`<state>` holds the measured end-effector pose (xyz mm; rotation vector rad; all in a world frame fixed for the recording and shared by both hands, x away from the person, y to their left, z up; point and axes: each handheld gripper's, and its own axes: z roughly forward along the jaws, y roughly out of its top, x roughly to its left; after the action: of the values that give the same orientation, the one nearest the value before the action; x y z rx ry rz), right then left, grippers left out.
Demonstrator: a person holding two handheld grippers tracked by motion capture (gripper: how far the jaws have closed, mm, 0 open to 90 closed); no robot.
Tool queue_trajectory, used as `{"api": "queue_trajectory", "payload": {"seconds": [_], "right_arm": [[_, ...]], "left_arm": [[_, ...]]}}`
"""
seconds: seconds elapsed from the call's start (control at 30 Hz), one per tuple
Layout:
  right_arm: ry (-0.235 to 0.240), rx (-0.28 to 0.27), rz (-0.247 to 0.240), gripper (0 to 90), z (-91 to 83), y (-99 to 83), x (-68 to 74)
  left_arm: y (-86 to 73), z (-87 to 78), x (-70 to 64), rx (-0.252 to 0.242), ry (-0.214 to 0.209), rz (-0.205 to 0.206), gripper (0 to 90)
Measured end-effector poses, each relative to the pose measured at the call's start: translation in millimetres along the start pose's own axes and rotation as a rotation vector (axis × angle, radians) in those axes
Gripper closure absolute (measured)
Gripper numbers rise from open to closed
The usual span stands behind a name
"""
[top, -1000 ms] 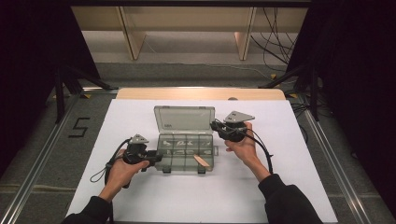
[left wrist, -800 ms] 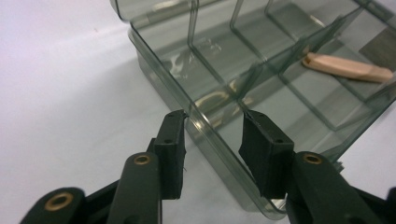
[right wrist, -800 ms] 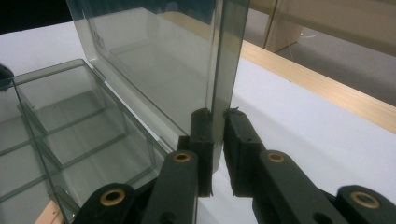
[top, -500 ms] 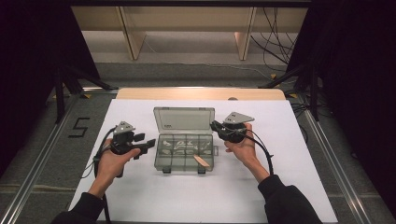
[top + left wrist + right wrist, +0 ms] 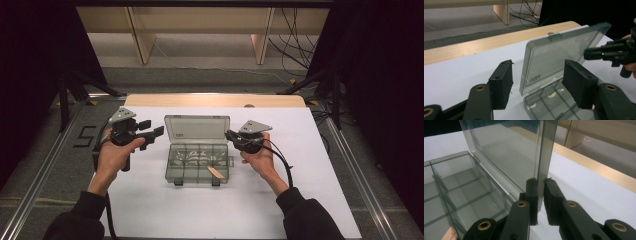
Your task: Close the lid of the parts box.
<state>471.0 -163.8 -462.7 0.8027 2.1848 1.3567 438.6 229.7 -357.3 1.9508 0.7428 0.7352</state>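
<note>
A: Where is the clear plastic compartment box [image 5: 197,159]?

B: Mid-table. Right gripper [image 5: 540,185] pinches its raised lid's [image 5: 509,152] edge; left gripper [image 5: 537,81], spread, hovers left of it.

A: Handling?

B: Probably light, stiff, slippery; grip the lid's rim.

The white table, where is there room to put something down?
The white table is bare right of the right gripper, and in front of the clear box. It is crowded around the box lid, between both grippers.

Both tongs, left tongs [image 5: 152,133] and right tongs [image 5: 229,135], were black, brass-riveted, topped by grey three-cornered plates, trailing black cables; the person wore dark sleeves.
</note>
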Motion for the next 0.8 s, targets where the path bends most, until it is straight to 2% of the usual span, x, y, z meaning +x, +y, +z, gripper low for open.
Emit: {"api": "queue_trajectory", "payload": {"seconds": [0.17, 0.2, 0.23, 0.4, 0.43, 0.63, 0.8], "right_arm": [[-0.002, -0.002, 0.0, 82.6, 0.0, 0.0, 0.4], [0.0, -0.001, -0.002, 82.6, -0.2, -0.2, 0.2], [0.0, -0.001, -0.002, 82.6, -0.2, -0.2, 0.2], [0.004, 0.013, -0.008, 82.6, -1.7, 0.2, 0.1], [0.003, 0.013, -0.013, 82.6, -1.8, 0.1, 0.1], [0.003, 0.012, -0.015, 82.5, -2.0, 0.0, 0.4], [0.002, 0.01, -0.013, 82.5, -1.9, -0.4, 0.7]], "left_arm": [[14.4, 6.7, 4.2, -0.02, 0.001, -0.013, 50.1], [17.4, 7.9, 5.2, -0.02, 0.002, -0.013, 57.4], [20.1, 9.4, 6.1, -0.025, 0.0, -0.015, 57.4], [30.2, 18.0, 11.6, -0.013, 0.015, -0.013, 74.9], [30.9, 22.8, 13.4, -0.001, 0.025, -0.008, 81.1], [30.1, 31.4, 17.2, -0.002, 0.032, -0.007, 89.0], [30.9, 38.0, 14.9, 0.013, 0.036, -0.001, 89.9]]}}
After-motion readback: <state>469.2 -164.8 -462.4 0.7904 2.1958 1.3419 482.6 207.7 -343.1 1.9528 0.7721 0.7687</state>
